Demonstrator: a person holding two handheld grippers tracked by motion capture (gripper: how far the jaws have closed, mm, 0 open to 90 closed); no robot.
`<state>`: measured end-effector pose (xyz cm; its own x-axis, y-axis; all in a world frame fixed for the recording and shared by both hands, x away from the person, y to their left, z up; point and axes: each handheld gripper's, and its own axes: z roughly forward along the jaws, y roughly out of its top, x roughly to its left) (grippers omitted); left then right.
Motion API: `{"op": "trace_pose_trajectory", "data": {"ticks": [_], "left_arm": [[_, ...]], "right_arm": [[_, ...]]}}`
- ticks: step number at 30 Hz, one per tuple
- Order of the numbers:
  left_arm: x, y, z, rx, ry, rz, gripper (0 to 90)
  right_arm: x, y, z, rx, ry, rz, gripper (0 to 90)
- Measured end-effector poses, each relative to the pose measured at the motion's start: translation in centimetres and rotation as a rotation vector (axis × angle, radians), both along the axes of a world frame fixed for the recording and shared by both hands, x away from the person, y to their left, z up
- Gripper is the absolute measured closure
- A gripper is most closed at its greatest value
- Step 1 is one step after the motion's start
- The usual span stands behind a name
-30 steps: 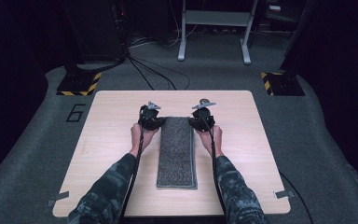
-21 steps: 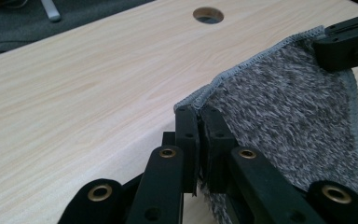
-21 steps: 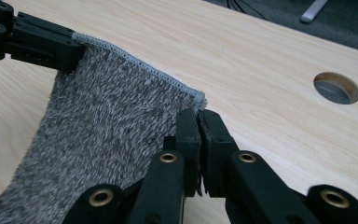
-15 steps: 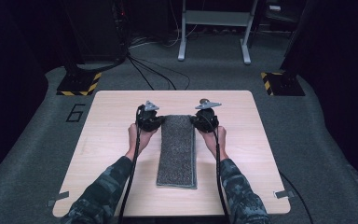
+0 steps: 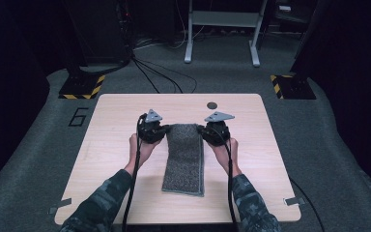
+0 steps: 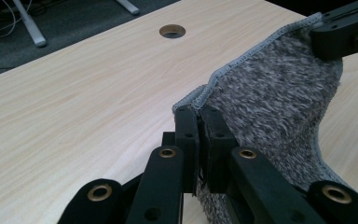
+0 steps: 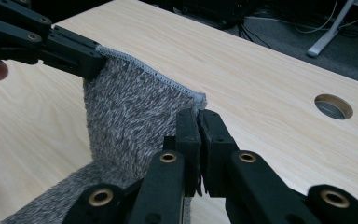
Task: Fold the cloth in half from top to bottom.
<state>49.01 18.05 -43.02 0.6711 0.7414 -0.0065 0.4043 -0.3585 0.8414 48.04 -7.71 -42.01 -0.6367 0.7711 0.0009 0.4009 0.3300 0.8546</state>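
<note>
lengthwise, the grey towel runs away from the person, both tongs clamped on its far corners.

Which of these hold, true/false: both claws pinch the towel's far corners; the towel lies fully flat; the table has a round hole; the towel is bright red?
1. Left claw and right claw each pinch a far corner of the towel. True.
2. The towel lies fully flat. False: its far end is lifted off the table.
3. The table has a round hole. True.
4. The towel is bright red. False: it is grey.
</note>
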Motion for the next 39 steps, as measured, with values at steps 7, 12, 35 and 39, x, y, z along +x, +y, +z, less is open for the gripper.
{"op": "trace_pose_trajectory", "data": {"ticks": [7, 12, 35, 39], "left_arm": [[-1.3, 0.4, -0.1, -0.002, 0.012, -0.012, 86.5], [-2.4, 0.4, -0.4, 0.000, 0.011, -0.023, 86.5], [-6.6, -0.1, -4.0, 0.015, 0.105, -0.081, 86.1], [-7.2, 0.0, -3.9, 0.015, 0.096, -0.092, 86.0]], "right_arm": [[-1.6, 0.1, -0.2, 0.000, -0.012, 0.014, 87.2], [-3.0, -0.1, -0.7, 0.006, -0.014, 0.024, 87.1], [-7.7, -0.9, -4.6, -0.029, 0.055, 0.054, 86.8], [-8.5, -1.3, -4.7, -0.035, 0.057, 0.069, 86.7]]}}
